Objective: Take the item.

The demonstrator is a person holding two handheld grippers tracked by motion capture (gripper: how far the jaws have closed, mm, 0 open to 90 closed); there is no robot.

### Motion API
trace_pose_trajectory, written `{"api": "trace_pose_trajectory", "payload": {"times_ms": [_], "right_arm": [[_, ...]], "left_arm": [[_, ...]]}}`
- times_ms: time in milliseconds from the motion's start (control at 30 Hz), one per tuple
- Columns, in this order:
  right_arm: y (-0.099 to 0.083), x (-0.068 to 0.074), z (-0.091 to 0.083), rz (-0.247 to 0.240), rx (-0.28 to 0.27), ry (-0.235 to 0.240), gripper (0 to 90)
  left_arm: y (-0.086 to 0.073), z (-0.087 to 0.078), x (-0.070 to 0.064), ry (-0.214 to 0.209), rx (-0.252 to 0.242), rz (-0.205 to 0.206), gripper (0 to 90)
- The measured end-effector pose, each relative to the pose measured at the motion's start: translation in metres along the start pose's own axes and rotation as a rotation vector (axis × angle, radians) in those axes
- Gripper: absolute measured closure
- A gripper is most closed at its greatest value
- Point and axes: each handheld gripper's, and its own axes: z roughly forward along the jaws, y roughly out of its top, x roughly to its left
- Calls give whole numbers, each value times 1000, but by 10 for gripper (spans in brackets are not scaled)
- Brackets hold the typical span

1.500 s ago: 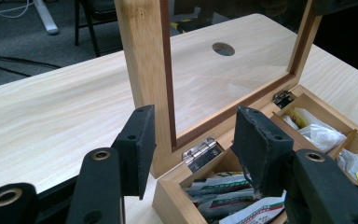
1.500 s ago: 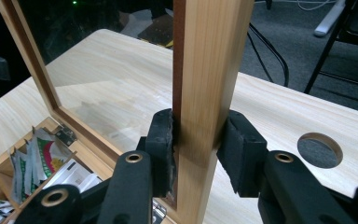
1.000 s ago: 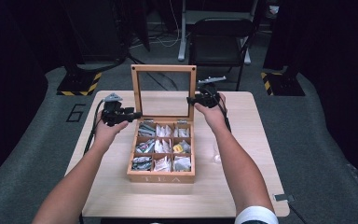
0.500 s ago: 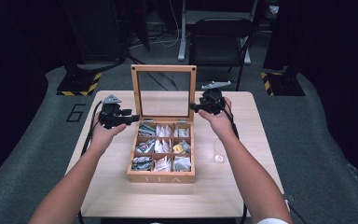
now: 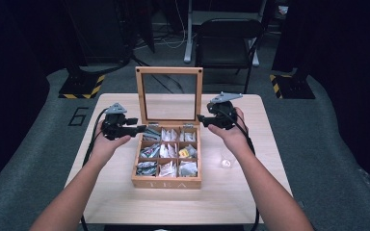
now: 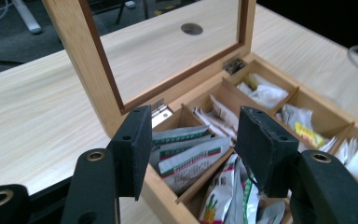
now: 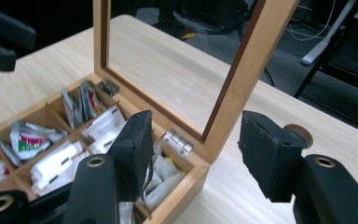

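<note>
Tea box [image 5: 166,159]: middle of the bench [image 5: 125,202], glass lid [image 5: 169,96] upright, sachets in every compartment
Left tool [image 5: 137,128]: wide, empty, at back-left corner
Right tool [image 5: 201,119]: wide, empty, beside lid's right edge
Progress: box opened, nothing picked yet

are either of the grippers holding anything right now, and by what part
Nothing is held. The left gripper and right gripper are both open and empty, one at each side of the open tea box.

The upright glass lid [image 5: 169,95] walled off the back of the tea box [image 5: 166,182], whose compartments lay open from above, with bare table [image 5: 115,192] on both flanks.
</note>
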Motion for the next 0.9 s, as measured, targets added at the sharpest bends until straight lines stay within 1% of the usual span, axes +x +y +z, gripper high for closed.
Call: {"api": "trace_pose_trajectory", "payload": {"times_ms": [67,100,133,200,233,267,300,367,433,467,533,600,700,733,767,800,867,900], "right_arm": [[-3,3,-2,-17,9,3,472],[-5,6,-3,1,7,12,473],[-8,9,-4,7,13,24,473],[-13,14,-5,2,24,37,477],[-15,16,-6,-5,22,44,477],[-17,18,-7,0,24,50,482],[-19,20,-8,-5,19,56,494],[-24,24,-10,0,14,68,497],[-27,28,-11,-8,19,75,499],[-29,30,-11,-20,19,79,499],[-32,36,-12,-19,18,82,507],[-36,40,-13,-22,17,89,515],[-41,48,-13,-46,29,100,518],[-42,52,-13,-50,34,105,520],[-44,54,-13,-60,33,106,523],[-45,57,-13,-56,38,112,524],[-48,62,-11,-75,48,118,526],[-50,64,-11,-79,54,118,530]], "left_arm": [[0,-2,-3,-6,-4,-1,458],[0,-4,-4,-14,-4,0,458],[0,-5,-7,-27,-15,-2,458],[-2,-7,-11,-46,-30,-19,458],[-3,-7,-12,-50,-27,-16,458],[-4,-8,-14,-48,-30,-15,459],[-5,-9,-15,-52,-32,-19,459],[-8,-11,-18,-50,-30,-20,459],[-9,-13,-20,-33,-17,-9,459],[-10,-15,-23,-27,-29,-10,459],[-12,-18,-25,-33,-40,-21,459],[-14,-20,-27,-38,-37,-26,459],[-16,-25,-31,-32,-33,-15,458],[-17,-26,-33,-31,-43,-20,458],[-17,-27,-33,-36,-39,-18,459],[-18,-28,-33,-35,-44,-19,458],[-18,-30,-33,-25,-34,-8,458],[-19,-31,-33,-17,-34,-10,457]]}}
